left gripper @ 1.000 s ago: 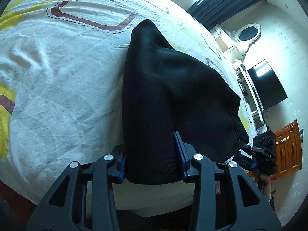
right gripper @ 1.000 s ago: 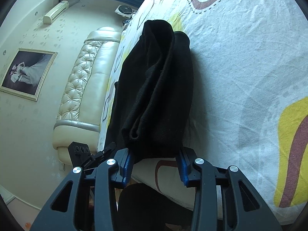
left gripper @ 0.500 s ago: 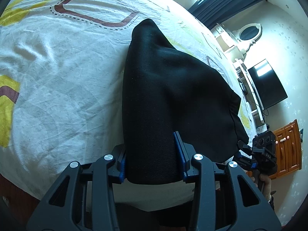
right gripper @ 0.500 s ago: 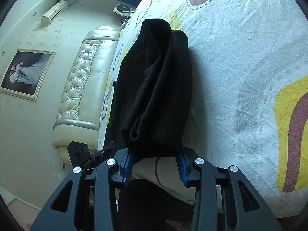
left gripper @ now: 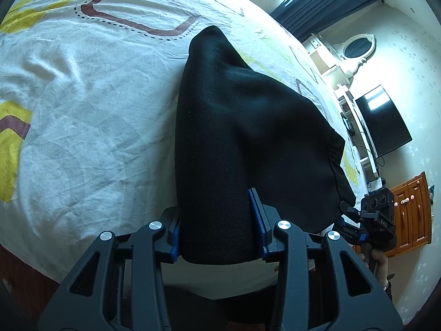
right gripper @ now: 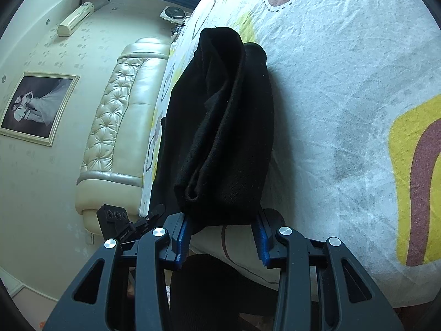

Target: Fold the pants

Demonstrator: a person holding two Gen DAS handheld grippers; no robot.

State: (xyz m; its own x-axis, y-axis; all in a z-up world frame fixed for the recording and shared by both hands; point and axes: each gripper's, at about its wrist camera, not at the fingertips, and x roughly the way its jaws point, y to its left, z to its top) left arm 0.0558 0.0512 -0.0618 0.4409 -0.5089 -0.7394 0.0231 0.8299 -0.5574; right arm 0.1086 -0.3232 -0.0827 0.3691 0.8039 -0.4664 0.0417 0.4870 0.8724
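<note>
**Both grippers clamp the near edge of the black pants at the bed's edge**

The left wrist view shows the black pants (left gripper: 242,138) as a broad smooth panel lying on the patterned bedsheet (left gripper: 82,110), narrowing to a rounded end far from the camera. It also takes in the room beyond the pants: a dark screen (left gripper: 383,121), an oval mirror (left gripper: 358,47) and a wooden cabinet (left gripper: 413,209). The right wrist view shows the same pants (right gripper: 223,132) from the other side, where the layers stack in thick rolled folds; past them stand a cream tufted headboard (right gripper: 118,115), a framed picture (right gripper: 35,107) and a wall air conditioner (right gripper: 75,19).

The left gripper (left gripper: 217,226) points steeply down at the pants, its blue pads pressed on either side of a wide bunch of cloth at the near hem. The right gripper (right gripper: 223,231) tilts down more gently and likewise grips a thick bunch between narrowly parted fingers. In the left view the right gripper (left gripper: 372,220) appears beside the pants' right corner with a hand (left gripper: 379,264) on its handle; in the right view the left gripper's black body (right gripper: 121,223) sits just left of the pants.

The pants rest near the mattress edge, with open sheet on the far side.
</note>
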